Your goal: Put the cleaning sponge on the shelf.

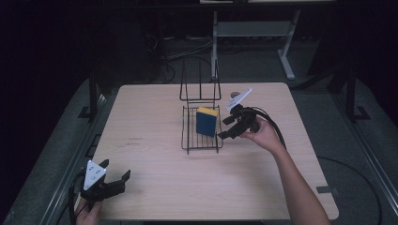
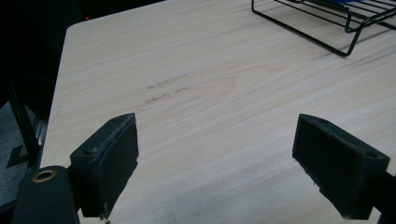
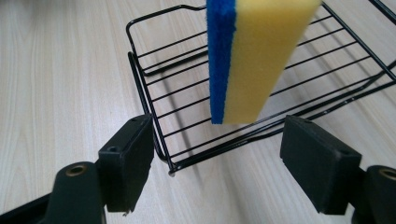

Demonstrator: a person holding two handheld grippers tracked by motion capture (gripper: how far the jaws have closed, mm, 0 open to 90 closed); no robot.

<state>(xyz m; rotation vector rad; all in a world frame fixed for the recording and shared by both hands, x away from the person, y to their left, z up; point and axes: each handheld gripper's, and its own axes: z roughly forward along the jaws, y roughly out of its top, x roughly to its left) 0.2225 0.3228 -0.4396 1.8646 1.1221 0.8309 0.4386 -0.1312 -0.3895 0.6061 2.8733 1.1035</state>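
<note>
A black wire rack point(image 1: 202, 133) with an upright back is seen at the centre of the high view, standing on a pale wooden table point(image 1: 155, 154). A sponge with a yellow foam body and a blue scouring face point(image 1: 206, 121) is stood on edge inside the rack's flat tray, in its right half. In the right gripper view the same sponge point(image 3: 252, 56) is found at the upper middle of the frame, upright on the wires of the rack point(image 3: 154, 107), its blue layer turned to the left.

The right gripper point(image 1: 227, 127) is held just right of the rack in the high view, its black jaws pointed toward the sponge. Its jaws are seen spread wide, short of the sponge, and nothing is gripped between them; the rack's near corner lies in the gap.

The left gripper point(image 1: 115, 172) is found at the lower left of the high view, well apart from the rack. Its jaws are likewise parted wide over bare tabletop point(image 2: 210, 102), and nothing is held by them
</note>
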